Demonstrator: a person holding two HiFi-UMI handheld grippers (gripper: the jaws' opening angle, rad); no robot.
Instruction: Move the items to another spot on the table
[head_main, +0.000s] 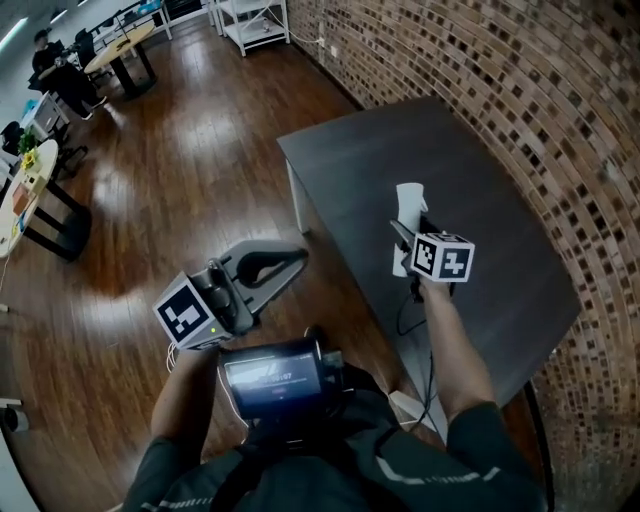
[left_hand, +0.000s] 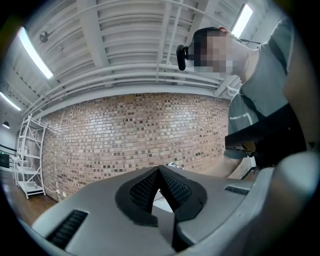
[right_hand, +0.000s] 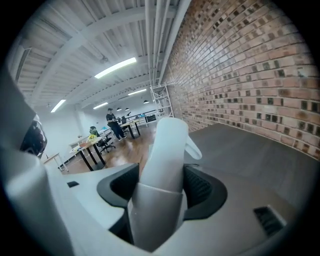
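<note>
A tall white plastic item (head_main: 409, 203) with a small side spout stands upright between the jaws of my right gripper (head_main: 411, 238), over the middle of the dark grey table (head_main: 510, 200). In the right gripper view the white item (right_hand: 167, 155) fills the gap and both black pads (right_hand: 202, 189) press on its sides. I cannot tell whether its base touches the table. My left gripper (head_main: 296, 260) hangs off the table's left edge, above the wooden floor. In the left gripper view the left gripper (left_hand: 159, 172) has its tips meeting, with nothing between them.
A brick wall (head_main: 520, 70) runs along the table's far and right sides. Wooden floor (head_main: 170, 180) lies to the left, with desks (head_main: 40, 190) and a seated person (head_main: 55, 65) far off. A white rack (head_main: 255, 22) stands at the back. A cable (head_main: 412, 310) hangs at the table's near edge.
</note>
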